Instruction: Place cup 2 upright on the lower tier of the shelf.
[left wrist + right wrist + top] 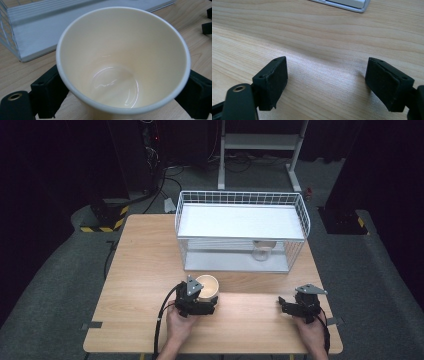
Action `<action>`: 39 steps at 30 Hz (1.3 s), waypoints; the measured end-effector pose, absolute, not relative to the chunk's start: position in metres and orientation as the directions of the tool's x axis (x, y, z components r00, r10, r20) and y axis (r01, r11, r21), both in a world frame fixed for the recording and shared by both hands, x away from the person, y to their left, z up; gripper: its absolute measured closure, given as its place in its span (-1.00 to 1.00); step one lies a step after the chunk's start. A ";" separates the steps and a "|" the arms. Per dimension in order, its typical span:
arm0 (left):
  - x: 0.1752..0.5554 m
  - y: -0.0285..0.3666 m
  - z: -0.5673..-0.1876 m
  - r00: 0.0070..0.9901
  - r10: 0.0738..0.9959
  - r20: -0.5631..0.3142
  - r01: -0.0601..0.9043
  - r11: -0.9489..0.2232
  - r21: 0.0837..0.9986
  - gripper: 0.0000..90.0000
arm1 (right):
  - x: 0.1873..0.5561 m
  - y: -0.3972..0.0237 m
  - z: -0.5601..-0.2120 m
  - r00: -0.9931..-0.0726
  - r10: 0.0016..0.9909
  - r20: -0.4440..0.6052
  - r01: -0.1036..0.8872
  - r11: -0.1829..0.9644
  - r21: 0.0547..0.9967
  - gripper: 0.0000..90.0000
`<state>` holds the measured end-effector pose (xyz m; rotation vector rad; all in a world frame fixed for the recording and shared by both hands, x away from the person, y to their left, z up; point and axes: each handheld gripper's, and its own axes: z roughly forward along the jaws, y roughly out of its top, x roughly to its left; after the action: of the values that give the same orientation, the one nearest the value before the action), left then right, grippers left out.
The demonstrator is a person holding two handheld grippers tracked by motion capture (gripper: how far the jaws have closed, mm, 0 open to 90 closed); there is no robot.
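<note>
The left hand-held gripper (199,296) sits near the desk's (145,270) front edge, a little left of the middle, with the person's left hand (177,327) behind it. Its jaws stand on either side of a cream paper cup (207,287), and in the left gripper view they press against the cup's (120,57) wall just below the rim, so the cup is held. The cup is upright and empty; its glossy bottom shows through the open mouth. It stands just in front of the white wire rack (240,230), which takes up the middle of the desk's back half.

The rack has a flat white shelf on top with a wire rail around it and a lower shelf beneath. On that lower shelf, toward the rack's right end, a second pale cup (263,249) can be seen behind the wires; whether it is upright is hard to tell. In the left gripper view the rack's (32,37) base edge runs across the upper left, close behind the held cup.

The right hand-held gripper (287,306) is near the desk's front right corner, held by the right hand (311,332), well apart from the cup. In the right gripper view its jaws stand wide apart with bare wood between them, and the gripper (325,83) grasps nothing.
</note>
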<state>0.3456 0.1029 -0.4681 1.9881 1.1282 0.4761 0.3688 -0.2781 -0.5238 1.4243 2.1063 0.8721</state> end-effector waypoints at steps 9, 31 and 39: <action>0.355 0.097 -0.460 0.562 0.827 -0.034 0.555 -0.346 0.756 -0.78 | 0.368 -0.278 -0.524 -0.363 0.932 -0.017 0.648 0.266 0.714 -0.60; 0.371 0.092 -0.451 0.576 0.812 -0.095 0.546 -0.295 0.784 -0.78 | 0.368 -0.278 -0.524 -0.361 0.932 -0.016 0.649 0.264 0.713 -0.60; 0.380 0.090 -0.447 0.565 0.822 -0.073 0.539 -0.300 0.787 -0.78 | 0.368 -0.278 -0.524 -0.360 0.933 -0.014 0.650 0.262 0.713 -0.60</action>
<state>0.3796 0.0899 -0.4465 1.9873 1.0917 0.4425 0.3681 -0.2782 -0.5237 1.4331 2.1032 0.8698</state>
